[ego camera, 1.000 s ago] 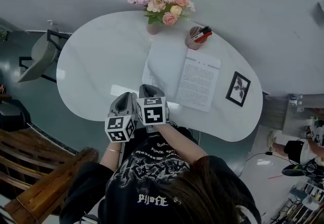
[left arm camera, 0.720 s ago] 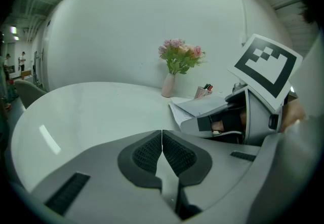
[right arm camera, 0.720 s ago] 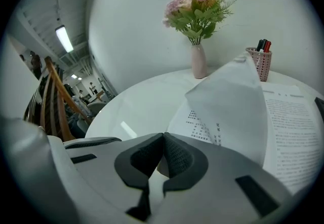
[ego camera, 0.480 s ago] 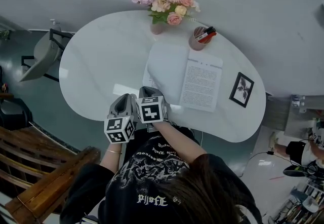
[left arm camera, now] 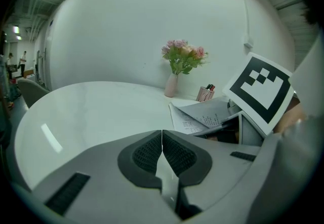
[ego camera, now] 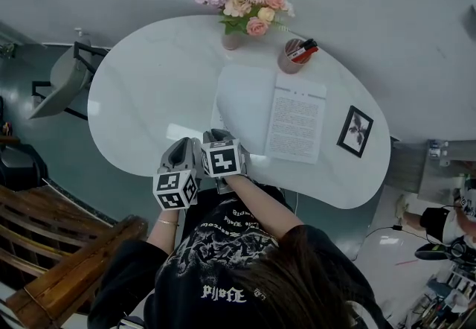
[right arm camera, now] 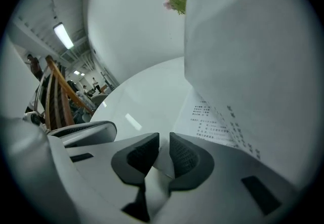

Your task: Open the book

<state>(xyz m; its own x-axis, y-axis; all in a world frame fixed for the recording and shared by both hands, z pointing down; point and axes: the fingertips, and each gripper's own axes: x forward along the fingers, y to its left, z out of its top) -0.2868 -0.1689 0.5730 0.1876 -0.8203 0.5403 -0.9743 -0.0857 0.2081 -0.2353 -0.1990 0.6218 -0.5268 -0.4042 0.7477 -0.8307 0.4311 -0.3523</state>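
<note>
The book point(ego camera: 271, 115) lies spread open on the white table point(ego camera: 149, 89), printed page on the right, a plain leaf on the left. My right gripper point(ego camera: 218, 135) is at the book's near left corner. In the right gripper view its jaws point(right arm camera: 163, 147) are opening; a white leaf point(right arm camera: 253, 61) rises close at the right, and its lower edge seems to sit in the gap, unpressed. My left gripper point(ego camera: 181, 144) rests just left of it, shut point(left arm camera: 162, 137) with nothing between the pads. The left gripper view shows the book point(left arm camera: 202, 114) with leaves lifted.
A vase of pink flowers point(ego camera: 232, 39) and a pen cup point(ego camera: 290, 59) stand behind the book. A framed picture point(ego camera: 355, 130) lies at the table's right end. A chair point(ego camera: 63, 82) stands left of the table, a wooden bench point(ego camera: 67, 260) near left.
The right gripper has sunk slightly at the book's near left corner. The left gripper has stayed put. The head view itself shifted a little.
</note>
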